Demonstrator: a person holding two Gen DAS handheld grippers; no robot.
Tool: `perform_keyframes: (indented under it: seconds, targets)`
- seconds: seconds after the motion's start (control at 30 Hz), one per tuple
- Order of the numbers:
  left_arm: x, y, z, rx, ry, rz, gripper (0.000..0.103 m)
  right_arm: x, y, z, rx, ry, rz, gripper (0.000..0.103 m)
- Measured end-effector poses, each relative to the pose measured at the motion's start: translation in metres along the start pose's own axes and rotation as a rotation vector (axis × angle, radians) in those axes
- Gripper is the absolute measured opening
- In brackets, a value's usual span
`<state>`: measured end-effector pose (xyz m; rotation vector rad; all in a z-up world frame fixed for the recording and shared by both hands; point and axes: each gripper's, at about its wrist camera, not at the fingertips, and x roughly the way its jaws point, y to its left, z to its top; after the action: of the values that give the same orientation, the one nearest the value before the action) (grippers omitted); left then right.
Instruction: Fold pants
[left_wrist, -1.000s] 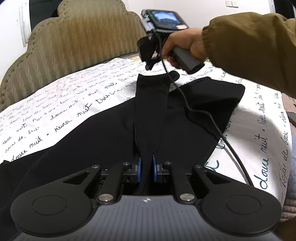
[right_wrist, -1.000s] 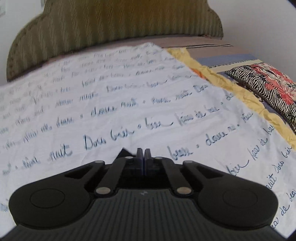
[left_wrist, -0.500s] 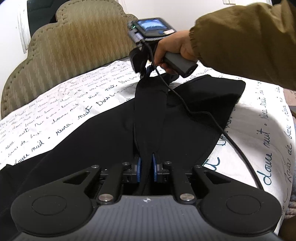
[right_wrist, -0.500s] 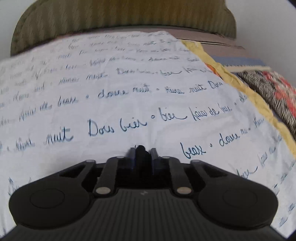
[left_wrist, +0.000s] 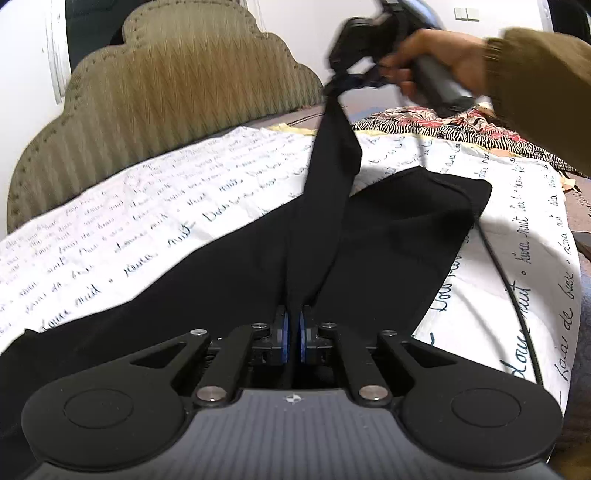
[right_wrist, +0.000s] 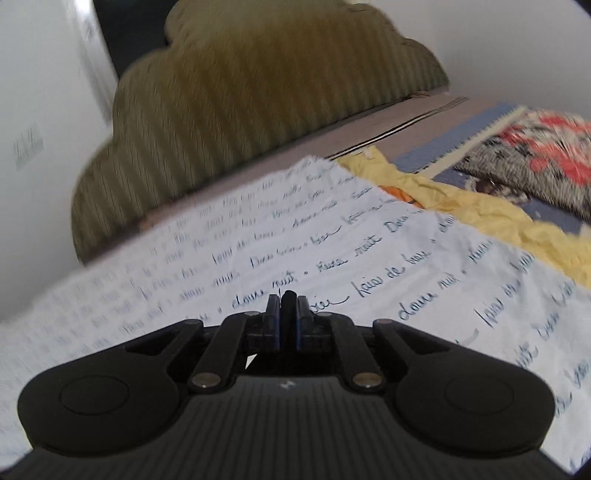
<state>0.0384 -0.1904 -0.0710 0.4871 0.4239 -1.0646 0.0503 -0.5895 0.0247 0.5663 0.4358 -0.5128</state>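
Pants (left_wrist: 388, 236) run taut from your left gripper (left_wrist: 292, 332) to your right gripper (left_wrist: 351, 79), upper right; both jaws grip fabric.

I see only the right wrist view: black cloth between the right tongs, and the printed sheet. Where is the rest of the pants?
Observer: The pants lie spread on the sheet; one strip rises taut to the right tongs, whose jaws have just opened slightly yet pinch it.
Operator: Do the left tongs hold something?
Observer: Yes, the left tongs are shut on the near end of that strip.
Operator: Any snag risk?
Observer: A black cable trails across the sheet beside the pants.
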Motion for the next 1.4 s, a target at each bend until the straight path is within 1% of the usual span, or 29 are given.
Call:
perform_keyframes:
  seconds: [0.1,0.23,0.3,0.4,0.53,0.67,0.93,1.0,1.07,1.1,1.17,1.2,1.27,1.33,1.4]
  targets:
    - [-0.007,-0.001,0.000,0.022,-0.003,0.004,0.005,-0.037,-0.035,-0.009,0.117,-0.048,0.024,0.008]
    - [-0.014,-0.008,-0.002,0.052,-0.001,-0.013,0.005,-0.083,-0.084,-0.032,0.239,-0.096,0.014,0.007]
    - [-0.017,-0.014,-0.004,0.072,0.003,-0.024,0.005,-0.103,-0.108,-0.047,0.278,-0.111,-0.016,0.007]
    - [-0.020,-0.021,-0.007,0.100,0.011,-0.038,0.006,-0.118,-0.136,-0.068,0.317,-0.097,-0.056,0.007]
    - [-0.024,-0.029,-0.012,0.142,0.016,-0.037,0.006,-0.120,-0.162,-0.100,0.381,-0.064,-0.100,0.007]
    - [-0.029,-0.034,-0.015,0.172,0.024,-0.037,0.005,-0.123,-0.175,-0.123,0.404,-0.055,-0.127,0.007]
    - [-0.023,-0.039,-0.020,0.213,0.051,-0.030,0.005,-0.144,-0.179,-0.148,0.423,-0.082,-0.164,0.007]
    - [-0.022,-0.038,-0.020,0.220,0.061,-0.037,0.005,-0.143,-0.183,-0.153,0.428,-0.068,-0.176,0.007]
    - [-0.024,-0.038,-0.021,0.223,0.055,-0.030,0.006,-0.139,-0.187,-0.159,0.440,-0.053,-0.196,0.008]
    - [-0.025,-0.038,-0.021,0.219,0.058,-0.034,0.008,-0.140,-0.187,-0.161,0.441,-0.053,-0.217,0.010]
    - [-0.028,-0.037,-0.021,0.205,0.066,-0.035,0.011,-0.146,-0.189,-0.163,0.448,-0.073,-0.237,0.022]
    - [-0.030,-0.036,-0.020,0.196,0.068,-0.035,0.011,-0.151,-0.190,-0.165,0.465,-0.089,-0.221,0.033]
    - [-0.034,-0.032,-0.019,0.170,0.065,-0.038,0.011,-0.161,-0.189,-0.168,0.484,-0.112,-0.188,0.035]
    - [-0.038,-0.028,-0.016,0.132,0.055,-0.041,0.011,-0.165,-0.187,-0.171,0.488,-0.104,-0.162,0.035]
    - [-0.043,-0.022,-0.012,0.089,0.042,-0.053,0.011,-0.164,-0.187,-0.176,0.522,-0.082,-0.112,0.035]
